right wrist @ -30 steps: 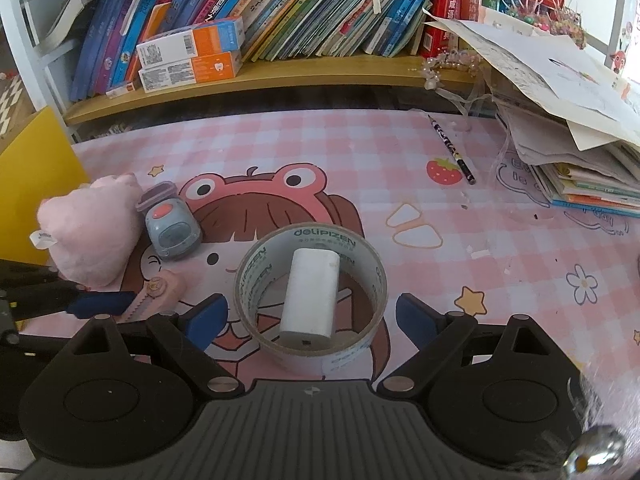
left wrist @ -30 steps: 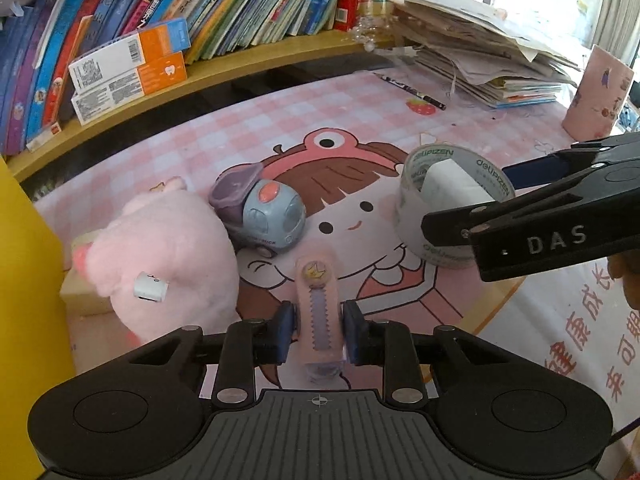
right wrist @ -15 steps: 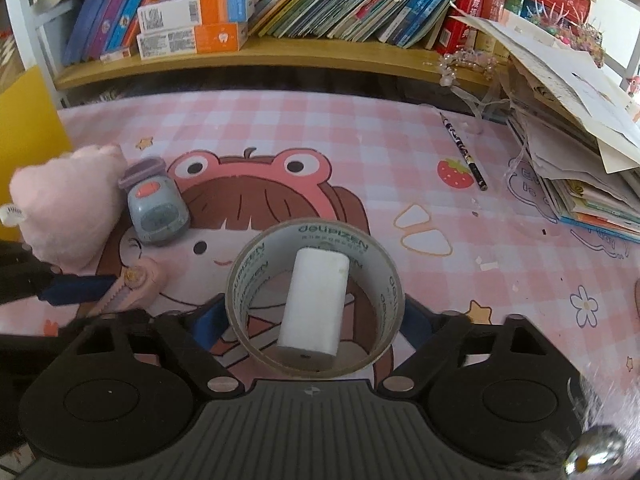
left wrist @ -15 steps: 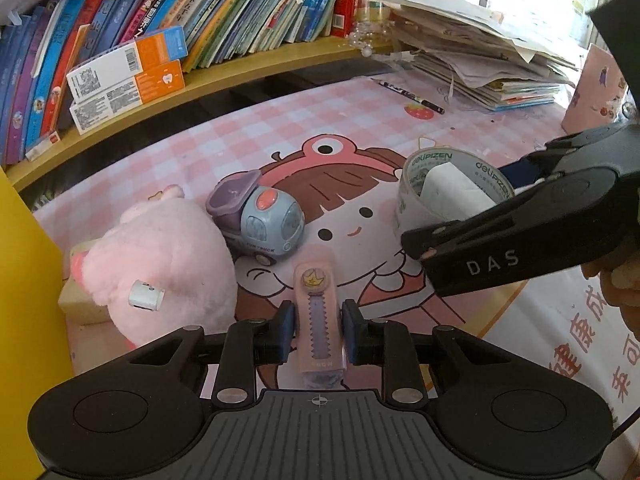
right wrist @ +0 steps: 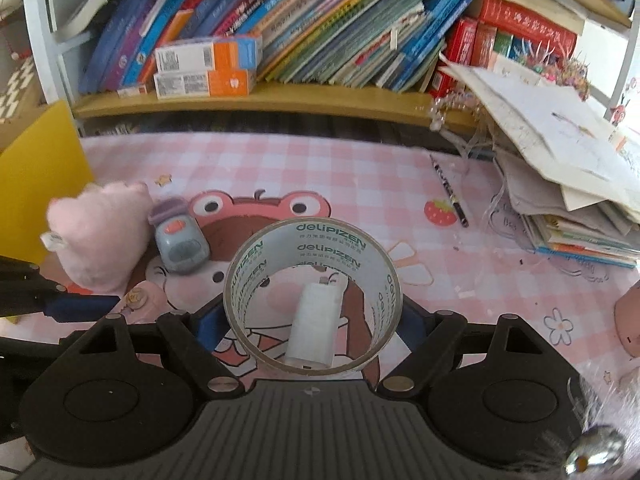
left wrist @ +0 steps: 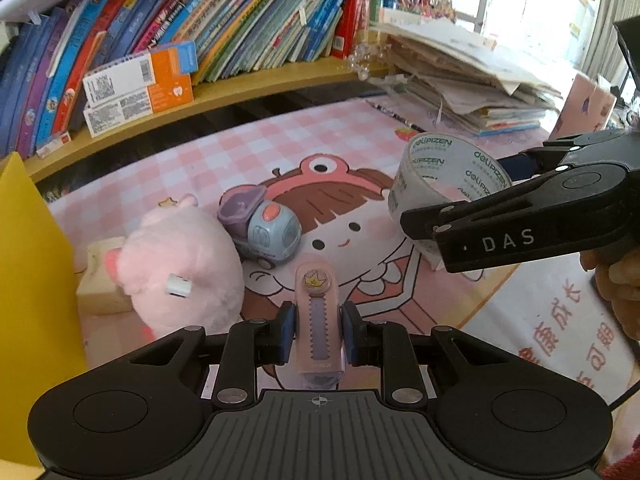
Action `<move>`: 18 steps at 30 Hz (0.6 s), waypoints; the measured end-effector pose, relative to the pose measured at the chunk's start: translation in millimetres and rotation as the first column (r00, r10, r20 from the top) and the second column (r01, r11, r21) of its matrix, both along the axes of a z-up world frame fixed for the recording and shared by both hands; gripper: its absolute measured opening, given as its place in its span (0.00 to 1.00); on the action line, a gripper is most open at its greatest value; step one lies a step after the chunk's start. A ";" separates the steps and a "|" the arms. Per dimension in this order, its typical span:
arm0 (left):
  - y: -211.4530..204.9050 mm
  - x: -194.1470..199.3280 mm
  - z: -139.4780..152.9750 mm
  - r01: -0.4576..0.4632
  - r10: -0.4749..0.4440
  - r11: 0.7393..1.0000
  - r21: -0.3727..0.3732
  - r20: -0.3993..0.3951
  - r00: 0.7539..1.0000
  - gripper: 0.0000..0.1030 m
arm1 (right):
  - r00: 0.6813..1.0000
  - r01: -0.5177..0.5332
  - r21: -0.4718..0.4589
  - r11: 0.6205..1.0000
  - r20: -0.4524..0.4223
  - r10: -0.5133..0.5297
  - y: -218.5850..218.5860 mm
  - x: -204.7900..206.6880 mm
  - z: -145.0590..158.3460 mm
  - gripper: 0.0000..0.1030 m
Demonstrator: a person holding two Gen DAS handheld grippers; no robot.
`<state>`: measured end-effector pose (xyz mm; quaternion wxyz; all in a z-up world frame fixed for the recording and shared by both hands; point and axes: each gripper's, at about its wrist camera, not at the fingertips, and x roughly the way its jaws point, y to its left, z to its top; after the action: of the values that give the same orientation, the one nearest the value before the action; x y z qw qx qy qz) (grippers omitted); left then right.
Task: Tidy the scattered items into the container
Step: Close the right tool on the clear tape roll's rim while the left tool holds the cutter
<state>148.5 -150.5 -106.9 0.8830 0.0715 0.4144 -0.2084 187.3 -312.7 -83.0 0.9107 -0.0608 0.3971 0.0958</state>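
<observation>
A: Left gripper (left wrist: 316,332) was clamped on the pink knife (left wrist: 318,320); plush (left wrist: 180,276) touched the yellow bin (left wrist: 32,300).
B: Right gripper (right wrist: 312,320) clasped the tape (right wrist: 312,300), lifted; checked mat (right wrist: 340,172) beyond lay bare.

My left wrist view looks forward and steeply down along the left gripper (left wrist: 318,334), close over the mat (left wrist: 208,168), facing the bookshelf (left wrist: 240,84). My right wrist view sits equally close, facing the same shelf. Both share the tape (right wrist: 312,300), plush (left wrist: 180,268) and toy car (right wrist: 180,246).
</observation>
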 end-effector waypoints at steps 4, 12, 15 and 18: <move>6.7 -6.7 11.4 -0.011 0.011 1.000 -0.028 0.014 1.000 0.22 | 1.000 -0.005 0.003 1.000 0.017 0.005 0.7 -9.3 11.9 0.80; 20.0 -29.9 36.6 -0.024 0.029 0.996 -0.081 0.056 0.998 0.22 | 0.999 -0.027 0.008 1.000 0.024 0.026 7.4 -34.0 28.1 0.80; 25.5 -41.8 45.3 -0.027 0.034 0.995 -0.093 0.076 0.997 0.22 | 0.999 -0.040 0.010 0.999 0.028 0.040 12.4 -45.8 33.4 0.80; 30.6 -52.7 51.9 -0.031 0.040 0.995 -0.095 0.094 0.995 0.22 | 0.998 -0.053 0.013 0.999 0.034 0.052 17.3 -57.7 38.9 0.80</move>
<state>95.8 -120.0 -55.1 0.9079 0.0325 0.3624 -0.2080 129.6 -295.3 -44.0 0.9149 -0.0666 0.3793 0.1215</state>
